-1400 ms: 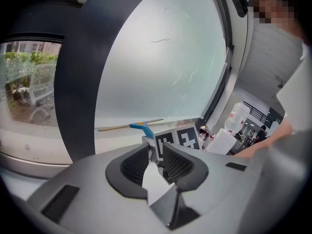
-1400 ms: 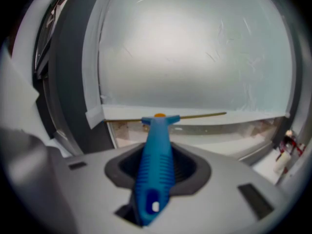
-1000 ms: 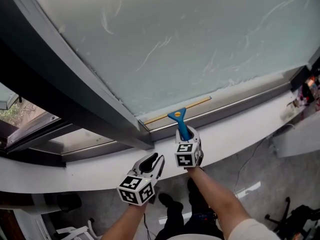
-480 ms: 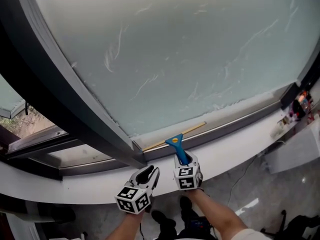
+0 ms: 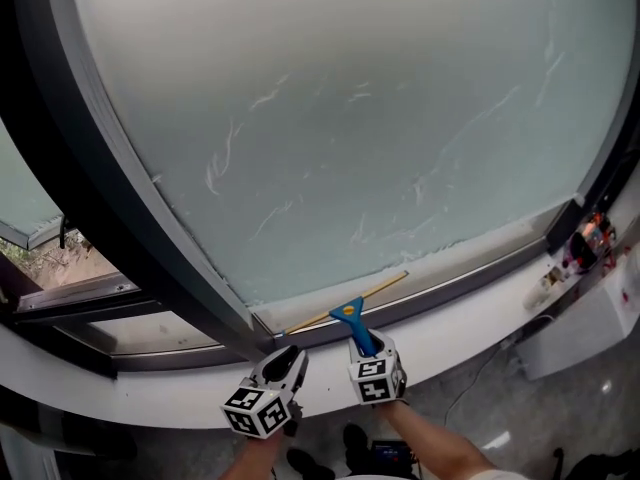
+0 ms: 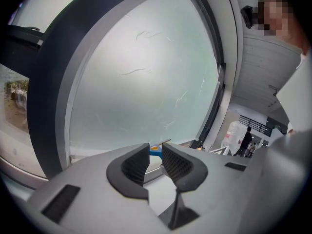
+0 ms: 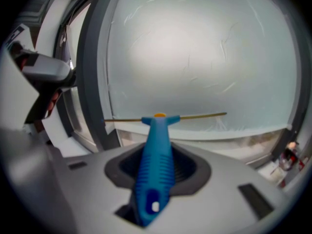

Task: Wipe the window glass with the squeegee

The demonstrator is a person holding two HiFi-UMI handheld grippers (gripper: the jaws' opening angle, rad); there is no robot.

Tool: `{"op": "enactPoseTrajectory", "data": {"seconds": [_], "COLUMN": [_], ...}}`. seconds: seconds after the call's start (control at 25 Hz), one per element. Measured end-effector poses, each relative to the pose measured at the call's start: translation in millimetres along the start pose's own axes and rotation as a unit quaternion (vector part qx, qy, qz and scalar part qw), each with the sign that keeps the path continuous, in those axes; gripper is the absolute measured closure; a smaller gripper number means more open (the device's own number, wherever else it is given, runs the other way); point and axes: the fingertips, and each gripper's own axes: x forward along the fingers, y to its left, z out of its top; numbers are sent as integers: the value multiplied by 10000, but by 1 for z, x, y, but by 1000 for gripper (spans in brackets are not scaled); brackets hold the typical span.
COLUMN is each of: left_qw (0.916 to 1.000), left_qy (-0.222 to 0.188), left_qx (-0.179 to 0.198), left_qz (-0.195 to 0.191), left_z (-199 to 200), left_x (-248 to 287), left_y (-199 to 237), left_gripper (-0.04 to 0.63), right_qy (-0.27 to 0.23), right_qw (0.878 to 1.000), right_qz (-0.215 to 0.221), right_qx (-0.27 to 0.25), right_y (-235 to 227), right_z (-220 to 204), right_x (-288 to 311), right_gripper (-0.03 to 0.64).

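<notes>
Left tongs (image 5: 287, 356): jaws slightly apart, nothing between them, held over the white sill (image 5: 470, 313). Right tongs (image 5: 366, 346), just beside: clamped on the blue handle of the squeegee (image 5: 350, 311). Its blade lies along the bottom edge of the streaked window glass (image 5: 350, 118).

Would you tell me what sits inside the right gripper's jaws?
The ribbed handle of the blue plastic squeegee, gripped by the right gripper. Its flanks are hidden by the jaws.
</notes>
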Motion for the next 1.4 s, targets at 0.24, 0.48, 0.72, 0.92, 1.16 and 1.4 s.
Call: {"op": "enactPoseTrajectory", "data": {"seconds": [0.24, 0.48, 0.72, 0.92, 1.16, 1.4], "left_qw": [9997, 9995, 9980, 9959, 9928, 9883], "left_qy": [-231, -239, -312, -399, -492, -579], "left_qx": [108, 221, 488, 723, 915, 1121], "left_qz": [10, -33, -249, -381, -589, -851], "left_z": [15, 17, 30, 45, 55, 69], "left_x": [3, -6, -25, -50, -71, -79], "left_y": [-22, -38, -60, -79, -104, -135], "left_gripper": [494, 494, 494, 494, 494, 494], "right_qy": [-150, -268, -449, -574, -632, -738], "right_qw": [9994, 9982, 9984, 9982, 9979, 9971], "right_qz": [298, 545, 319, 157, 105, -54], "right_qx": [-31, 14, -131, -3, 91, 164], "right_y": [-11, -9, -20, -22, -20, -46], "right_z": [12, 19, 39, 65, 72, 88], "right_x": [-20, -41, -79, -118, -153, -185], "right_gripper": [469, 471, 471, 471, 471, 470]}}
